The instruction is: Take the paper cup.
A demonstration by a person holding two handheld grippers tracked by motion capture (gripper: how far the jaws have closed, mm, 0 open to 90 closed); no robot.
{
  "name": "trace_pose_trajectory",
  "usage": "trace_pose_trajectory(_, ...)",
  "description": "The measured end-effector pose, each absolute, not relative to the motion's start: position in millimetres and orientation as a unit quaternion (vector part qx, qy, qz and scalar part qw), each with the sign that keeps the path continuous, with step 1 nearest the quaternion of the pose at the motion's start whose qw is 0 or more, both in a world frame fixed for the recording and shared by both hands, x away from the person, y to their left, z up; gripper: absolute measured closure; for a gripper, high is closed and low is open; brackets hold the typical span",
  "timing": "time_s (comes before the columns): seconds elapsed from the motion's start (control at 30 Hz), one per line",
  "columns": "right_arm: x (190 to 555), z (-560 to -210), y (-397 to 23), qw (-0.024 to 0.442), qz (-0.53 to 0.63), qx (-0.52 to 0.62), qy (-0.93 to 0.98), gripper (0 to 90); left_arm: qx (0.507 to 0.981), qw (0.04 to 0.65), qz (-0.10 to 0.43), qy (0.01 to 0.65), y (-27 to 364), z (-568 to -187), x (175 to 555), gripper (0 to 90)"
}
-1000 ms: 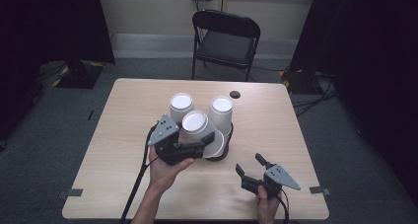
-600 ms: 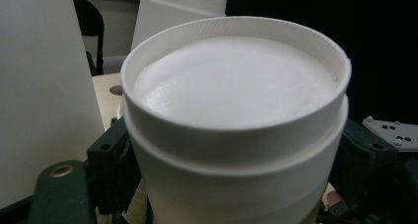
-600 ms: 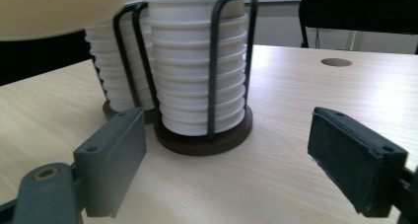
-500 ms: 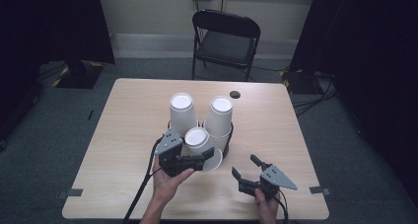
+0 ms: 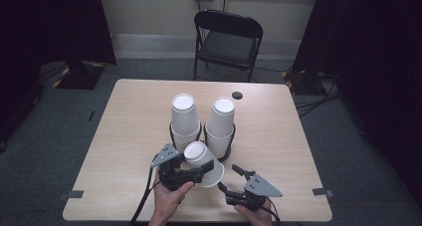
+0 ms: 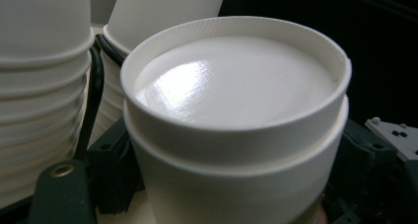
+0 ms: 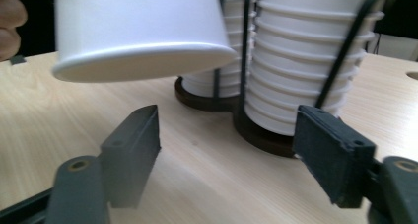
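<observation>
Two white paper cups (image 5: 203,162), nested and upside down, hang tilted just above the table with my left gripper (image 5: 195,170) shut on their sides. In the left gripper view the cups' base (image 6: 236,81) faces the camera, with a black pad (image 6: 114,170) against the wall. My right gripper (image 5: 227,176) sits low to the right of the cups, near the front edge. Its jaws have just been closing, and in the right gripper view they (image 7: 226,145) stand apart with nothing between them. The held cups' rim (image 7: 143,61) hangs above the left pad (image 7: 133,152).
Two tall stacks of upside-down white cups (image 5: 184,117) (image 5: 221,122) stand in black wire holders (image 7: 261,135) at the table's middle, right behind the grippers. A small dark round hole (image 5: 237,94) marks the far side of the table. A black folding chair (image 5: 227,42) stands beyond it.
My left gripper has come down and toward the front edge with the cups, from level with the stack tops. My right gripper has slid left toward them and its jaws have narrowed.
</observation>
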State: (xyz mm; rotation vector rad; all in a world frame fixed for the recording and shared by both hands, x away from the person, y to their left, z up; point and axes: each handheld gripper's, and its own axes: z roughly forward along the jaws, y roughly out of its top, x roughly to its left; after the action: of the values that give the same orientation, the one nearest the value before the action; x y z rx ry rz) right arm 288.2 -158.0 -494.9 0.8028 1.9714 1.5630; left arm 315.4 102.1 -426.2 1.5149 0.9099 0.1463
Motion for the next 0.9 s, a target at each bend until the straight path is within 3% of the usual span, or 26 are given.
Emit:
trace_pose_trajectory(0.47, 281, -495, -141, 0.268, 0.612, 0.269, 0.694, 38.0, 0.621, 0.647, 0.02, 0.442, 113, -436, 308, 19.6)
trace_pose_trajectory(0.9, 283, -486, -131, 0.28, 0.648, 0.234, 0.668, 44.0, 0.61, 0.66, -0.012, 0.438, 112, -432, 308, 19.6)
